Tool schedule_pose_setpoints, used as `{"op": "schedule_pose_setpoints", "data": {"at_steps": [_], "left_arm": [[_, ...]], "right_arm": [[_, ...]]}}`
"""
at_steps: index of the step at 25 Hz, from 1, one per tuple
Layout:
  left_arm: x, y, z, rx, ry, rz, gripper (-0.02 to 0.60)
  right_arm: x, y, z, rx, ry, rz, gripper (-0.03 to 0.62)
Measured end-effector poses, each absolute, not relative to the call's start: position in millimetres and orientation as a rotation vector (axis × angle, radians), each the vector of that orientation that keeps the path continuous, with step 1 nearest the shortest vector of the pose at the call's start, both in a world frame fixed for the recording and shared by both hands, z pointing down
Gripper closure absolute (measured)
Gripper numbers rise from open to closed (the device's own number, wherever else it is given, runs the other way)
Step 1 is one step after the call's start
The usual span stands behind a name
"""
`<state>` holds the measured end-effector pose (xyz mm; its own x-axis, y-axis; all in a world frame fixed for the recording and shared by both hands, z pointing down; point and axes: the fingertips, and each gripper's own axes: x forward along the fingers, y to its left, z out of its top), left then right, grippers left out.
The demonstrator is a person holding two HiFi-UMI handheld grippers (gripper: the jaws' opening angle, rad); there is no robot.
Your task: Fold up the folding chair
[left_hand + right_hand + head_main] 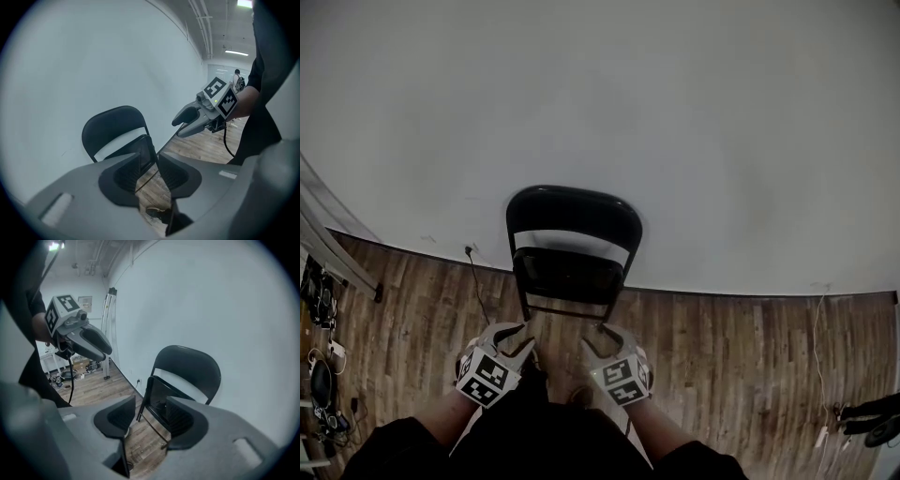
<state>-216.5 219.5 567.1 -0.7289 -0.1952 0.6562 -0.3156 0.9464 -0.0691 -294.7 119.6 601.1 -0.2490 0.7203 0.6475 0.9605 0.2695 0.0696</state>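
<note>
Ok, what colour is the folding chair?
The folding chair is black, clearest in the head view.

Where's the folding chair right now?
Head view, centre: the folding chair stands on the wood floor against the white wall, straight ahead of the left gripper and right gripper, touching neither.

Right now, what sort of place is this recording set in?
Likely an indoor lab or workshop, sparsely furnished: plank floor, bare white wall, cables and gear along the floor's left edge, and exposed ceiling pipes with strip lights.
</note>
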Motion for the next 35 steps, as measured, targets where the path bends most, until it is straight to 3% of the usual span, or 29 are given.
{"op": "schedule_pose_setpoints", "data": {"at_steps": [10,27,35], "left_arm": [[-175.1,169.5,519.3,0.512,-2.467,0.262,0.519],[-140.2,176.0,450.3,0.746,-2.655,0.203,0.575],[-127.7,173.3,436.5,0.81,-2.684,0.107,0.58]], "right_arm": [[-221.3,107.9,561.2,-1.602,-2.057,-0.42,0.49],[-162.4,145.5,459.0,-1.721,-2.194,-0.3,0.587],[-144.1,165.0,441.8,-1.828,-2.213,-0.227,0.592]]}}
